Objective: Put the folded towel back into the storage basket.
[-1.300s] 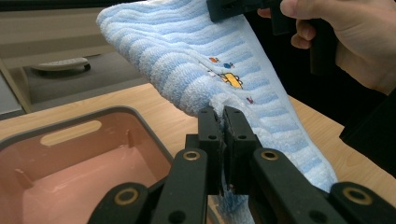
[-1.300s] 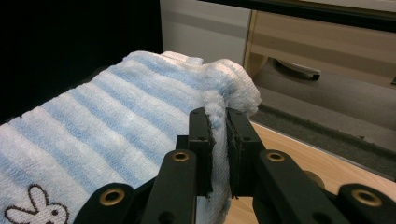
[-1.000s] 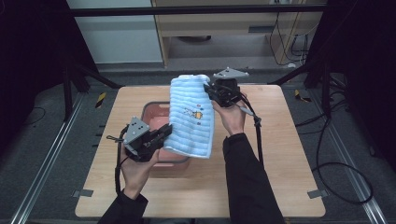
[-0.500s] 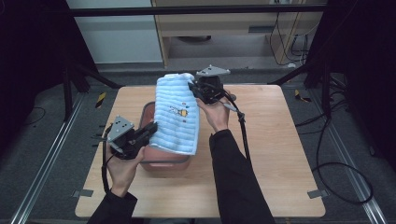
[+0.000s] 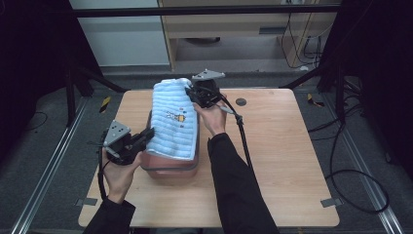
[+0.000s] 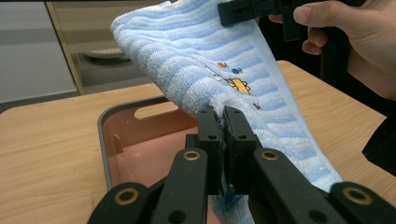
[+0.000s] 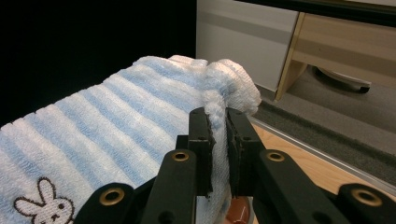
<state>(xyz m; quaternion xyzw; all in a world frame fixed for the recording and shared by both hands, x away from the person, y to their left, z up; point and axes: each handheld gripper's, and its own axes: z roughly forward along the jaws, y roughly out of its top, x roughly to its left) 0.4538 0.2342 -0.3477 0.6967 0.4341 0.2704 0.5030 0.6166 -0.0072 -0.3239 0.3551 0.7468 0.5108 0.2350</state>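
Nearest to me, the person's left hand [image 5: 117, 170] comes up from the near edge of the counter [image 5: 282, 161], holding the left gripper [image 5: 141, 140] over its near-left part. Its fingers [image 6: 210, 128] are closed tight on the near edge of a blue-and-white striped towel [image 5: 173, 122], the cloth pinched flat between them in the left gripper view.

Just beyond and to the right of that gripper sits a pink tub [image 5: 170, 165] with a grey rim, resting on the counter left of centre. The towel is stretched above it, sloping up from the near-left grip to the far grip, with its lower edge hanging at the tub's near rim. A small yellow picture is stitched on the middle of the towel, and the right gripper view shows a little rabbit on it as well.

Farther off, the right hand [image 5: 212, 117] holds the right gripper [image 5: 191, 92] above the far side of the counter. Its fingers [image 7: 201, 135] are also shut, clamped on the bunched far corner of the towel. A black cable [image 5: 243, 141] trails from it back along the dark sleeve.

Beyond the counter stand wooden furniture and a dark floor.
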